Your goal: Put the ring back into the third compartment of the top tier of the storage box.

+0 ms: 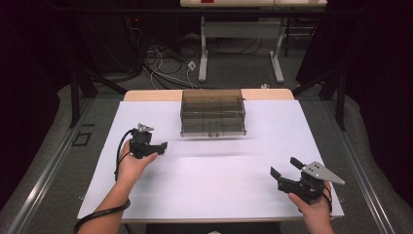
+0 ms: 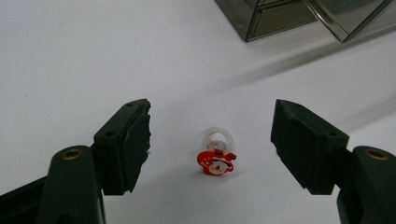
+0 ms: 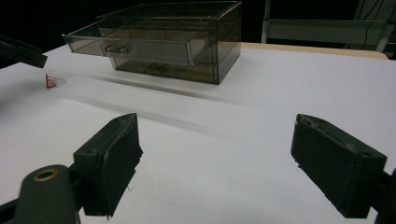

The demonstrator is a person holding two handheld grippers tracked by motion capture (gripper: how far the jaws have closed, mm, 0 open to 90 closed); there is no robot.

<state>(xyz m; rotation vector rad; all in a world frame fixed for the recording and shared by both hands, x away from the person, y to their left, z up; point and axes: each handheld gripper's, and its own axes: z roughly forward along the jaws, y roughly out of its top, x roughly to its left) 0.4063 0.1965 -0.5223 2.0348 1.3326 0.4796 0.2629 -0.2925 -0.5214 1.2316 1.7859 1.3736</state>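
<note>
Glossy red plastic charm (image 2: 216,162) with clear ring; smoky translucent plastic drawer box (image 1: 213,112).

Red charm (image 2: 216,163), smoky grey drawer box (image 1: 213,113), white table (image 1: 219,185)

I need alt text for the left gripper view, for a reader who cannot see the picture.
A small red ring with a clear band lies on the white table, between the open black jaws of the left hand-held gripper, which do not touch it. A smoky transparent drawer box stands at the top right.

Dark room, grey floor (image 1: 234,73), tangled cables (image 1: 163,63), white-legged desk (image 1: 241,29).
</note>
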